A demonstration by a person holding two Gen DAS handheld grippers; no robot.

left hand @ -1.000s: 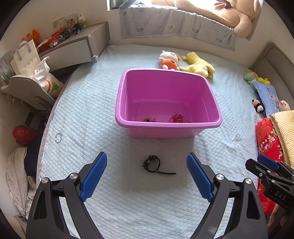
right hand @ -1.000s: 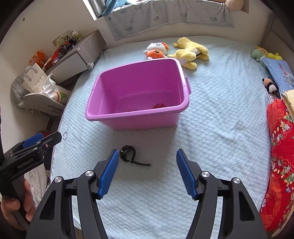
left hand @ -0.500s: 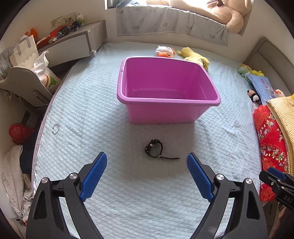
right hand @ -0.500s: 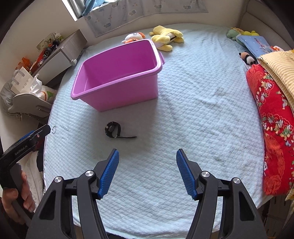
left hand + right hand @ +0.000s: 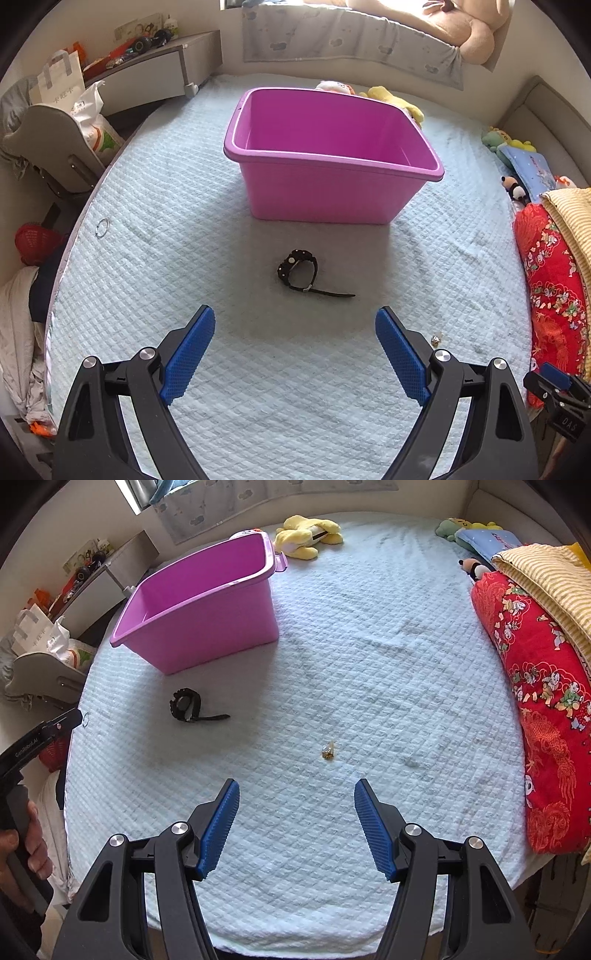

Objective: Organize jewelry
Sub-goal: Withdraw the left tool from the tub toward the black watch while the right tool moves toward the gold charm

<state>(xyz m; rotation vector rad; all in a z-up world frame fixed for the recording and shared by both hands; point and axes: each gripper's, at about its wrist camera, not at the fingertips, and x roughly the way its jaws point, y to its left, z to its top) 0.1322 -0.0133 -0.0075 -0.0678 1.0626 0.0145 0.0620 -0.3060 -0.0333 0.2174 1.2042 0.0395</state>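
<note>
A yellow plush toy [image 5: 308, 535] is lying far ahead of the jaws, while a red patterned quilt [image 5: 532, 686] is lying off to their right.

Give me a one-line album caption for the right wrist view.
Open right gripper hovers over a quilted bed, a small gold trinket just ahead, a black watch and purple bin beyond.

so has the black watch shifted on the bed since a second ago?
No. The black watch still lies just in front of the pink bin, strap tail trailing right as before; only the cameras moved.
</note>
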